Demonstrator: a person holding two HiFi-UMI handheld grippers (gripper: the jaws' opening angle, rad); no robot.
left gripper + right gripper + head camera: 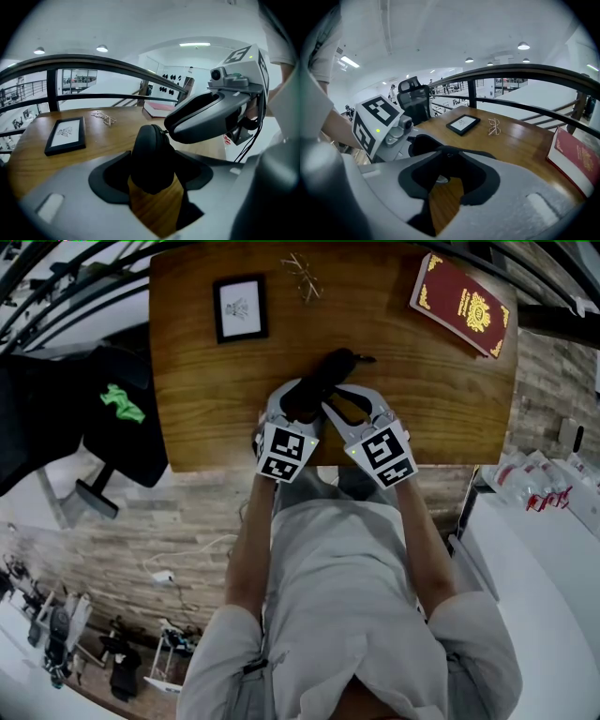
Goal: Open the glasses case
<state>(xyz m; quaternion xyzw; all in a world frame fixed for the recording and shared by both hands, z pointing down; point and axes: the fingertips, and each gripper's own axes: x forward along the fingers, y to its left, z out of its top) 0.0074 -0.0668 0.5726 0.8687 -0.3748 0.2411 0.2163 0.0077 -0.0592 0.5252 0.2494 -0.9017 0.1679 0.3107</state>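
Between left tongs (pixel 153 169), glasses case (pixel 151 145)

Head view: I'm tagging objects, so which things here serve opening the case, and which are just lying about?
In the job: case; left claw, around its near end; right claw, at its side.
Lying about: picture frame; glasses; red book.

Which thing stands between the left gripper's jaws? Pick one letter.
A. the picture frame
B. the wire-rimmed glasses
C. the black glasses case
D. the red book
C: the left gripper view shows the black glasses case between the jaws of the left gripper, while the glasses and picture frame lie farther back.
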